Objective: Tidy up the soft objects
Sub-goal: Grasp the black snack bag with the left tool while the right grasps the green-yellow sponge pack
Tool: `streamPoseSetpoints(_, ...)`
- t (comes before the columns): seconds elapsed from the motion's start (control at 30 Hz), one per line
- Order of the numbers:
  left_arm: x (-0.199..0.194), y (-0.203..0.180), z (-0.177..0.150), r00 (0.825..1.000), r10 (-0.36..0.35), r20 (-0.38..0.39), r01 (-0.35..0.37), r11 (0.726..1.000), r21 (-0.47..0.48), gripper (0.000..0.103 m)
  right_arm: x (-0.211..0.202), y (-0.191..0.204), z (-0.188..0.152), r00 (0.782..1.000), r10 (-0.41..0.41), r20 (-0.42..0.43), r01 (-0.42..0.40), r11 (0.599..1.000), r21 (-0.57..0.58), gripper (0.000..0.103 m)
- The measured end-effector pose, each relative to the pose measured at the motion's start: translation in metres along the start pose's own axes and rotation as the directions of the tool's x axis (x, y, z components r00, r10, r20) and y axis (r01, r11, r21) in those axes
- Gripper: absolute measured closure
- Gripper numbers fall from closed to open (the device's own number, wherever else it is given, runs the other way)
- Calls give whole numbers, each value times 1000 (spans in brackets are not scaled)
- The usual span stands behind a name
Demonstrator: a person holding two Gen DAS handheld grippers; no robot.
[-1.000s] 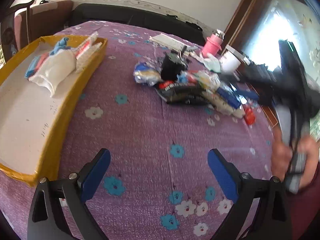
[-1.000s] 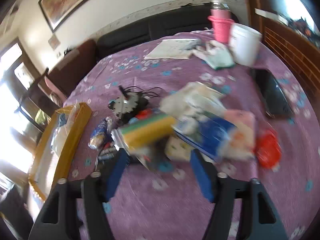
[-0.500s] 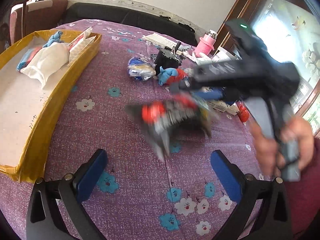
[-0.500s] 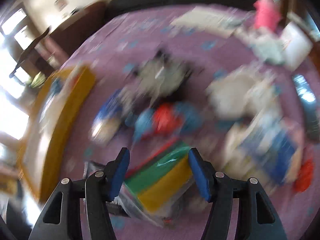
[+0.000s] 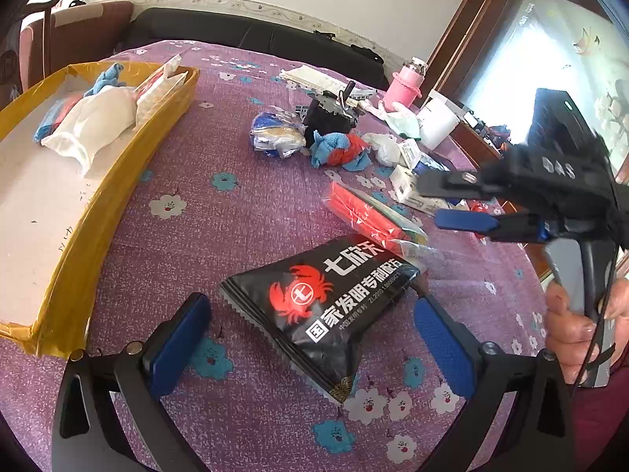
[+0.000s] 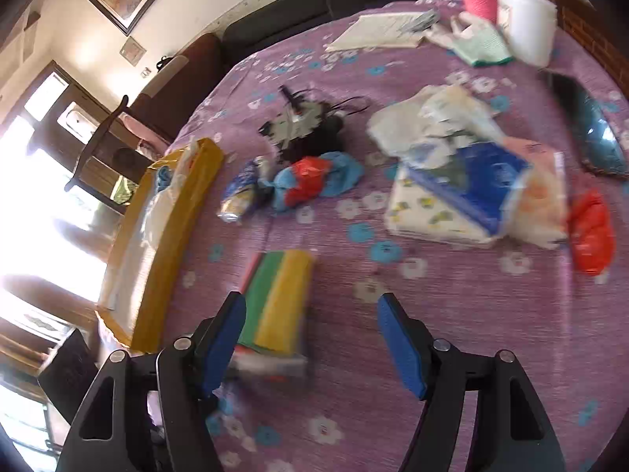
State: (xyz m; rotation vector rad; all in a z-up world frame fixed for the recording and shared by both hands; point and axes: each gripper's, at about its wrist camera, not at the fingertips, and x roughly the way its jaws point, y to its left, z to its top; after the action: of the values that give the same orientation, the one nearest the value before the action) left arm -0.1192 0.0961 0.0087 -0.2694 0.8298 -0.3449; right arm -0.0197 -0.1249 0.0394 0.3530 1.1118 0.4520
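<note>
**Two packs relocated from pile to near cloth; both grippers empty**

Since half a second ago: black crab-print pouch (image 5: 326, 310) and striped sponge pack (image 6: 277, 303) no longer airborne and blurred, now lying flat on purple floral cloth (image 5: 220, 236), well clear of the pile they sat in one second ago.

Left wrist view:
- Left gripper (image 5: 310, 338) spread wide, holding nothing. Pouch lying between the blue pads (image 5: 177, 340), touching neither.
- Sponge pack (image 5: 371, 218) at 1 o'clock from the pouch, red edge up; its clear wrapper overlapping the pouch's far corner.
- Right gripper (image 5: 464, 198) at 3 o'clock, parted, empty, above the cloth beyond the sponge pack. Hand (image 5: 578, 326) around its grey grip.
- Yellow tray (image 5: 98, 212) at 9 to 10 o'clock; white cloth item (image 5: 90, 126) and blue rag (image 5: 106, 78) in its far end.
- Blue-and-red rag bundle (image 5: 340, 149) at 12 o'clock, foil snack bag (image 5: 275, 137) just beside it.

Right wrist view:
- Right gripper (image 6: 312, 342) wide apart, gripping nothing. Sponge pack close to the left pad, green and yellow stripes up; contact not determinable through blur.
- Tissue packs (image 6: 464, 192) at 1 o'clock, red bag (image 6: 591, 232) at 3 o'clock.
</note>
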Motion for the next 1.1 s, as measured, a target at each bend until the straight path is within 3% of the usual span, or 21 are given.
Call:
streamPoseSetpoints(0.13, 1, -4, 0, 999, 19, -33, -18, 999, 36, 0, 37, 24, 10, 997, -1, -79, 0, 1000, -21, 24)
streamPoseSetpoints(0.23, -6, -6, 2, 998, -8, -63, 12, 998, 56, 0, 57, 42, 9, 987, -118, -105, 107, 989, -103, 25)
streamPoseSetpoints(0.3, -14, -7, 8, 999, -9, -54, 14, 997, 81, 0, 59, 43, 7, 982, -150, -115, 136, 983, -125, 57)
streamPoseSetpoints(0.53, -6, -21, 31, 997, 26, -76, -10, 981, 195, 0, 28, -6, -3, 969, -239, -68, 235, 970, -60, 58)
streamPoseSetpoints(0.6, 6, -32, 34, 995, 45, -93, -20, 966, 258, 0, 15, -22, -8, 977, -207, -59, 206, 978, -21, 58)
streamPoseSetpoints(0.8, 44, -44, 33, 977, 104, -185, -28, 927, 374, 0, -6, -37, -23, 971, -236, -46, 236, 972, -9, 58)
streamPoseSetpoints(0.87, 48, -45, 27, 973, 106, -206, -19, 923, 385, 12, -9, -38, -29, 968, -246, -42, 245, 969, -19, 56)
streamPoseSetpoints(0.93, 45, -46, 22, 975, 115, -188, -31, 916, 400, 53, -12, -39, -33, 967, -250, -37, 250, 968, -28, 52)
streamPoseSetpoints(1.0, 39, -43, 24, 977, 75, -201, 4, 931, 366, 54, -12, -38, -35, 965, -259, -36, 258, 965, -39, 40)
streamPoseSetpoints(1.1, 27, -40, 27, 983, 59, -171, 2, 941, 338, 54, -13, -37, -39, 956, -291, -27, 289, 956, -58, 40)
